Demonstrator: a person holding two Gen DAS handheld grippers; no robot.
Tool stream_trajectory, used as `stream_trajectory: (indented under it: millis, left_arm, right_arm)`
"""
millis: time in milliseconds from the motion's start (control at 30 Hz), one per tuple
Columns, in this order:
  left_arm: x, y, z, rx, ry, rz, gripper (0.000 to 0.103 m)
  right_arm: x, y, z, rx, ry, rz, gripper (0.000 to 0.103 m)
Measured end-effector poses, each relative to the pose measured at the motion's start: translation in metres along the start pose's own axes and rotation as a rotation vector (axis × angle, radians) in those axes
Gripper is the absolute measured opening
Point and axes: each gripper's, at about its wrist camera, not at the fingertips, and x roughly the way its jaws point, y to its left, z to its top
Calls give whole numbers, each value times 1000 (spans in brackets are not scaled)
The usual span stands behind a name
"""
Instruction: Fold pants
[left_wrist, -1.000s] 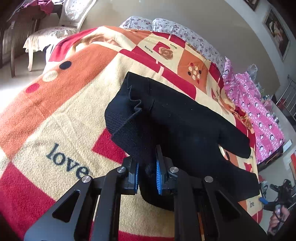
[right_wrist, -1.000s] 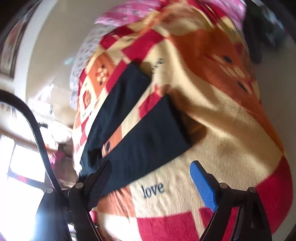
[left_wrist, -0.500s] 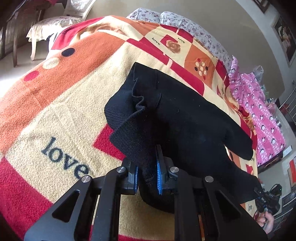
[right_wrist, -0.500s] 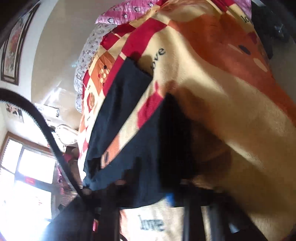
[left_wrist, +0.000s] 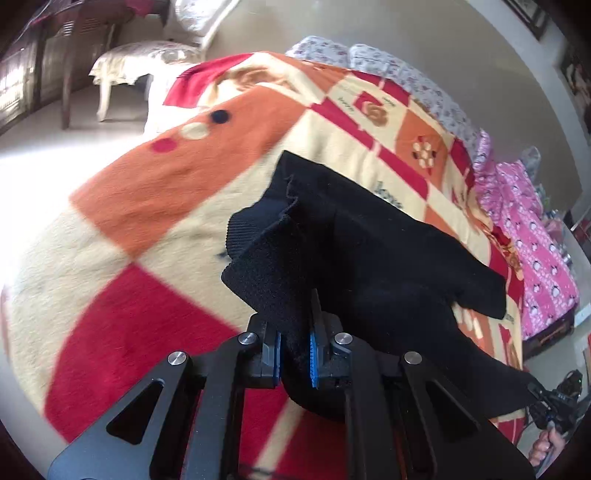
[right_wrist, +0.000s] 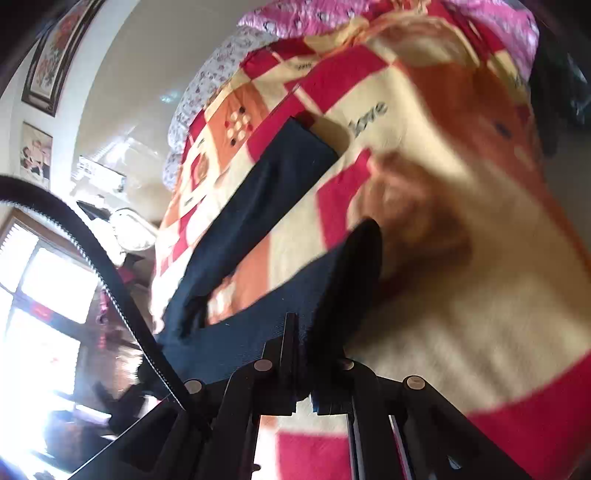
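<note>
Black pants (left_wrist: 388, 266) lie on a bed with a red, orange and cream "love" blanket (left_wrist: 155, 229). My left gripper (left_wrist: 294, 343) is shut on the ribbed waistband end, which is bunched and lifted off the blanket. In the right wrist view the pants (right_wrist: 258, 221) stretch away in two legs. My right gripper (right_wrist: 303, 354) is shut on the near leg's hem, lifted above the blanket (right_wrist: 461, 295). The other leg lies flat further back.
A white chair (left_wrist: 147, 55) stands beyond the bed's far left corner. A pink patterned cover (left_wrist: 535, 251) lies along the bed's right side. Flowered pillows (left_wrist: 369, 62) sit at the head. A bright window (right_wrist: 33, 295) is at left in the right wrist view.
My right gripper was open above the blanket, moved onto the near leg's hem and shut on it. My left gripper kept its hold and lifted the waistband a little.
</note>
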Motion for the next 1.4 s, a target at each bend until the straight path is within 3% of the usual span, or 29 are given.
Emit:
stream_trajectory:
  millis: [67,133,200,233,300,333,400,500,533,600,633,667,767,867,933,967,1000,1067,1133,1200,1233,1300,1400]
  left_arm:
    - [1,7,-1,-3,18,7,10]
    - [7,11,-2,-26,53,6,14]
    - [9,12,-2,-18,60,46,27]
    - [6,13,-3,-12,46,65,30]
    - [0,16,-3,-3,21,90,40]
    - [-3,17,-2,2,9,103,40]
    - [-11,17,2,21,-43,155,40]
    - [-32,9,13,58,-214,365,39]
    - [-39,8,17,53,-257,374,39]
    - [-51,-5,23,55,-309,291,39]
    - [-53,-18,22,84,-314,214,39]
    - [-52,-30,20,120,-306,154,39]
    - [-36,-74,-3,278,-248,14,39]
    - [-12,-96,-32,365,-195,-37,39]
    - [7,-97,-42,349,-151,-78,39]
    - [16,-93,-46,338,-138,-85,39]
    - [23,-88,-52,328,-118,-72,39]
    - [26,-88,-49,328,-108,-37,39]
    - [23,-85,-47,315,-126,-26,39]
    - [22,-83,-46,293,-114,-27,39]
    - [22,-81,-44,276,-111,-27,39]
    - [23,-77,-45,239,-106,-22,39]
    - [24,-77,-46,224,-102,-26,39]
  right_arm:
    - [8,4,-7,13,36,19,4]
    - [17,7,-12,-4,58,-16,4]
    - [24,-4,-15,17,61,-89,4]
    - [24,-14,-12,41,43,-157,2]
    - [15,-26,-7,87,5,-142,4]
    - [10,-26,-3,84,-19,-184,5]
    - [-4,-15,9,12,-103,-366,9]
    - [-13,6,39,-73,-154,-356,13]
    - [-9,16,48,-110,-152,-343,16]
    - [8,36,71,-188,-119,-244,43]
    - [24,43,85,-214,-86,-190,66]
    - [35,47,92,-235,-70,-160,70]
    - [90,50,129,-280,-6,-138,70]
    - [136,22,159,-125,59,-144,69]
    - [148,-4,168,42,62,-99,70]
    - [147,-12,169,100,28,-12,69]
    - [154,-18,170,138,53,55,67]
    - [163,-13,172,89,75,70,65]
    - [172,-10,174,57,86,61,55]
    - [173,-10,172,50,68,32,35]
    - [175,-9,172,54,52,24,31]
    - [169,-8,166,33,10,-15,8]
    - [149,1,152,-29,-38,-68,5]
